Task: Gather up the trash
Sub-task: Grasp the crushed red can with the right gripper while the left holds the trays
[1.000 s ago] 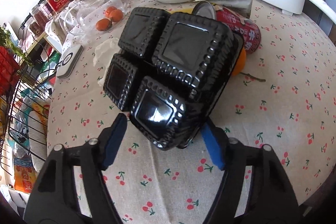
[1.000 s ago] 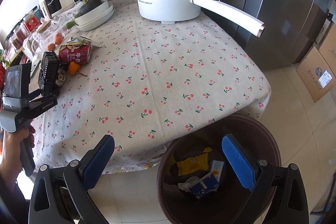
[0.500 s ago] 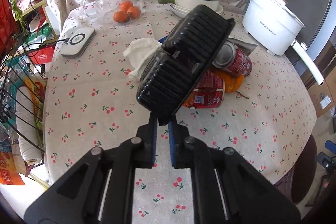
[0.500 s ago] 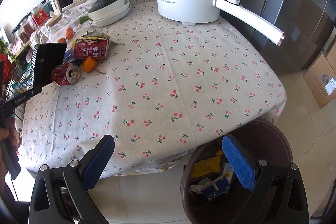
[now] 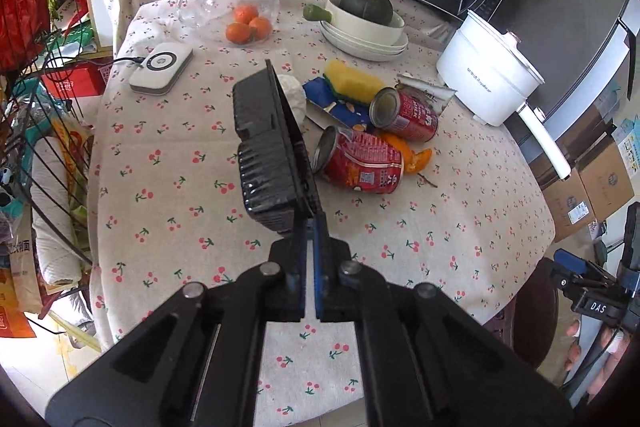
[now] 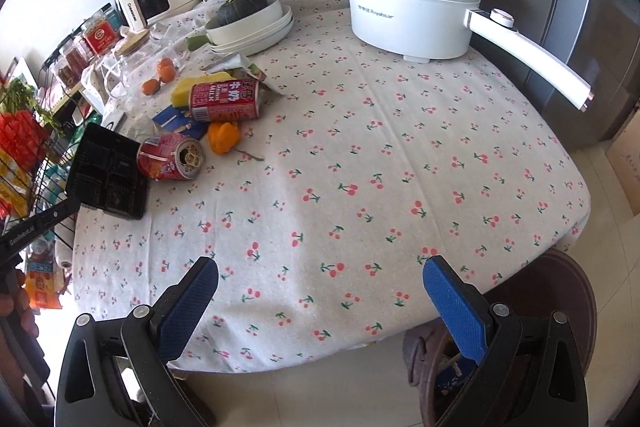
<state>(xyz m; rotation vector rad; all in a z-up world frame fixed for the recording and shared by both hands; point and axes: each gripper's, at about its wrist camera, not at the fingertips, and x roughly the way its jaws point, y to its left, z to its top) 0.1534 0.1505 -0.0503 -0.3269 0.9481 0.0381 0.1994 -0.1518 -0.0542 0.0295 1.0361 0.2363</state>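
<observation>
Right now my left gripper (image 5: 308, 227) has its fingers pinching the rim of the black plastic tray (image 5: 268, 151), which I hold on edge above the bench (image 5: 440, 227), over its left side; from the right wrist view the tray (image 6: 108, 173) shows several moulded compartments, and I cannot tell whether anything is in them. My right gripper (image 6: 320, 295) hangs off the near edge of the bench with its fingers spread wide and nothing between them. Just below it, beside the near right corner, stands the brown trash bin (image 6: 560, 279), with some wrappers inside that I can only partly make out.

On the bench I count two red cans (image 5: 362, 161), both lying on their sides near the middle, with an orange peel (image 5: 416, 157) touching the nearer one. Behind them lie one blue wrapper (image 5: 340, 107), one yellow sponge (image 5: 352, 83) and one crumpled white tissue (image 5: 294, 95). Toward the far edge, a glass jar (image 5: 228, 1) has three small oranges (image 5: 248, 27) at it; whether they sit inside or just beside it I cannot tell. A white bowl (image 5: 368, 25) on stacked plates holds one dark green squash (image 5: 366, 5). One white electric pot (image 5: 488, 75) stands at the far right edge, lid on
</observation>
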